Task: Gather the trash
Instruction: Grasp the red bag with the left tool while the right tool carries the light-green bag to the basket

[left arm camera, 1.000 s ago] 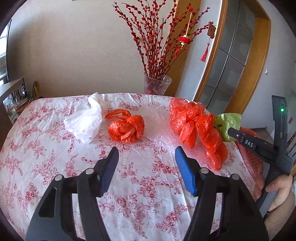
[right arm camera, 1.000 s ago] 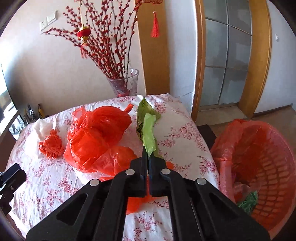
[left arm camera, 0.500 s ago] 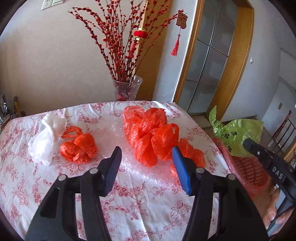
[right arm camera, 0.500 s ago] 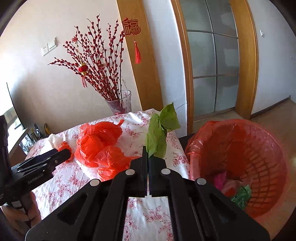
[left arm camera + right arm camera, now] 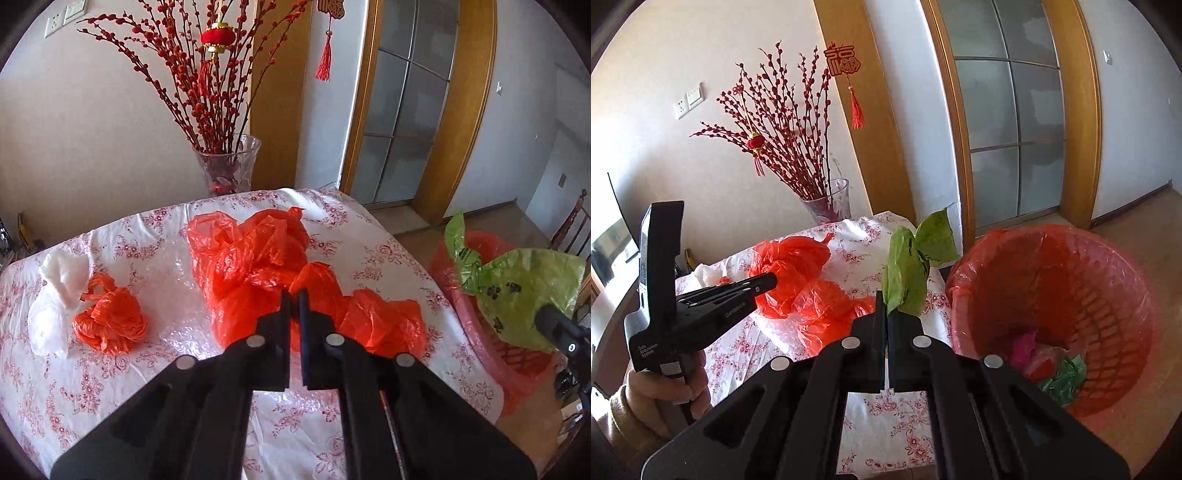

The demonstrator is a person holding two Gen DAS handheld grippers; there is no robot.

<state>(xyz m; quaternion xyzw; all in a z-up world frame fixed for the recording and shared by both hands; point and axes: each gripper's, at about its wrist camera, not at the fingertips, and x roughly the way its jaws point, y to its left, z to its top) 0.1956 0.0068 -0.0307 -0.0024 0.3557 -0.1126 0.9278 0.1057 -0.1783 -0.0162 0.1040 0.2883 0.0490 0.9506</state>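
The right tool [image 5: 886,310], clamped on the green bag [image 5: 908,269], must carry it over the red basket [image 5: 1108,266] and release, while the left tool [image 5: 294,295] has just closed on the big orange bag [image 5: 251,258].

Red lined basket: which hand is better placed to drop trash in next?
Right. The right gripper is shut on the green bag beside the red lined basket; the left gripper is over the table, shut.

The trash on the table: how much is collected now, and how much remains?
Done: the bin already holds a few scraps. In hand: the right gripper is shut on a green bag, not yet over the bin; the left gripper has just closed at the big red bags, whether it grips them I cannot tell. Left: those bags, a small red bundle and a white bag.
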